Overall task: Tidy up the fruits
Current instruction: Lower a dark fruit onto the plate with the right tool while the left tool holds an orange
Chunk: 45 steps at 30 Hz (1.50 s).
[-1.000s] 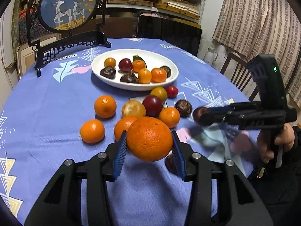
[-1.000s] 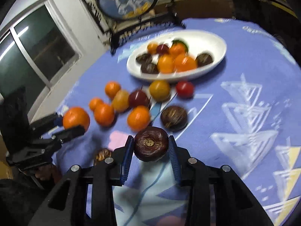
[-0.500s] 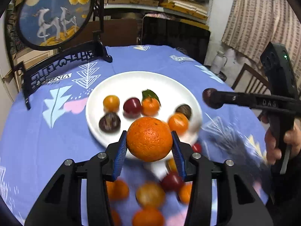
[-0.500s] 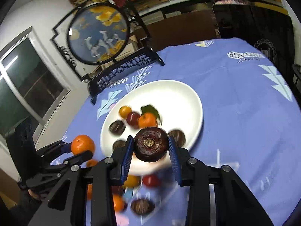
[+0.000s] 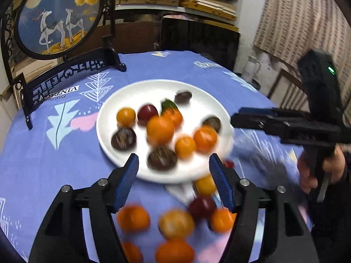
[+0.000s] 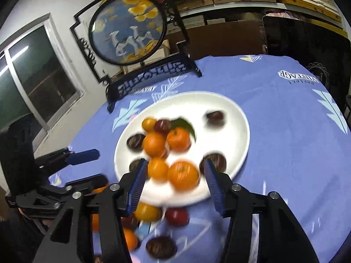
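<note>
A white plate (image 5: 204, 100) (image 6: 230, 135) on the blue tablecloth holds several oranges, red fruits and dark brown fruits. My left gripper (image 5: 175, 182) (image 6: 90, 167) hovers over the plate's near rim. Its jaws are opening, with nothing between them. A large orange (image 5: 160, 129) (image 6: 154, 143), blurred, lies mid-plate beside the leafed orange. My right gripper (image 6: 175, 184) (image 5: 239, 116) is over the plate's right side, jaws opening and empty. A dark round fruit (image 6: 215, 117) (image 5: 183, 96) sits alone at the plate's far side.
Loose oranges (image 5: 133, 218), a red fruit (image 6: 176, 215) and a dark fruit (image 6: 161, 246) lie on the cloth in front of the plate. A round deer screen (image 5: 59, 15) on a black stand rises behind the plate. A hand (image 5: 329, 168) holds the right gripper.
Both grippers carried their fruit forward over the plate, then spread their jaws. The large orange left the left gripper and the dark fruit left the right; both now lie on the plate.
</note>
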Tool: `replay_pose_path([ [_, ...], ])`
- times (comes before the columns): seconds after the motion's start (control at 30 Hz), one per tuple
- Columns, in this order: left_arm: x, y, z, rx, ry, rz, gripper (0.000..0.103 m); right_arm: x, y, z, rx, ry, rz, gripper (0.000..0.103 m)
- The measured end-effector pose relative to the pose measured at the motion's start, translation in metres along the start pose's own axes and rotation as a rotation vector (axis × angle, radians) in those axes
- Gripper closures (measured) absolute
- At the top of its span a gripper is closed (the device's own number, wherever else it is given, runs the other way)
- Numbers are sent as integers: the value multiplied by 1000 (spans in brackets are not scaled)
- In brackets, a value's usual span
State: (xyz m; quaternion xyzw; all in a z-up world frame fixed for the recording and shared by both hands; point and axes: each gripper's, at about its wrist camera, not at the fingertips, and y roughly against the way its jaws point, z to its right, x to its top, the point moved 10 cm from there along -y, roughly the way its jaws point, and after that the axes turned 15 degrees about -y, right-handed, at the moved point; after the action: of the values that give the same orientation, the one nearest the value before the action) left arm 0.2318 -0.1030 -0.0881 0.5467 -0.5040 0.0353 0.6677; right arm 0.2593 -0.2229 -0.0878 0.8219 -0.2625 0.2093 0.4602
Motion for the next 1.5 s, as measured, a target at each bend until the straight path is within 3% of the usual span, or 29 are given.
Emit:
replay_pose_path([
  [0.17, -46, 32, 26, -2, -27, -9, 38, -39, 21, 1, 14, -6, -26, 47],
  [0.4, -96, 38, 36, -8, 4, -52, 38, -88, 47, -2, 41, -7, -42, 44],
  [0.57, -101, 24, 38, 31, -25, -53, 38, -114, 53, -10, 45, 3, -73, 44],
  [0.67, -103, 13, 28, 36, 14, -83, 38, -128, 53, -19, 48, 28, -99, 44],
  [0.7, -104, 10, 26, 34, 22, -95, 41, -135, 52, -25, 45, 51, -113, 44],
  [0.73, -107, 9, 26, 35, 21, -111, 59, -141, 52, -31, 45, 77, -124, 44],
  [0.77, -109, 9, 26, 28, 15, -116, 63, -146, 52, -37, 48, 105, -133, 44],
  [1.03, -111, 42, 21, 31, 57, -40, 63, -201, 37, -96, 119, 360, -260, 44],
  [1.23, -103, 65, 25, 34, 44, 7, 63, -206, 6, -99, 48, 390, -282, 45],
  [1.3, -102, 69, 25, 36, 44, 11, 63, -206, 2, -94, 31, 389, -280, 58],
  [1.5, -92, 69, 25, 21, 52, 25, 63, -171, 24, -80, 91, 255, -220, 62],
])
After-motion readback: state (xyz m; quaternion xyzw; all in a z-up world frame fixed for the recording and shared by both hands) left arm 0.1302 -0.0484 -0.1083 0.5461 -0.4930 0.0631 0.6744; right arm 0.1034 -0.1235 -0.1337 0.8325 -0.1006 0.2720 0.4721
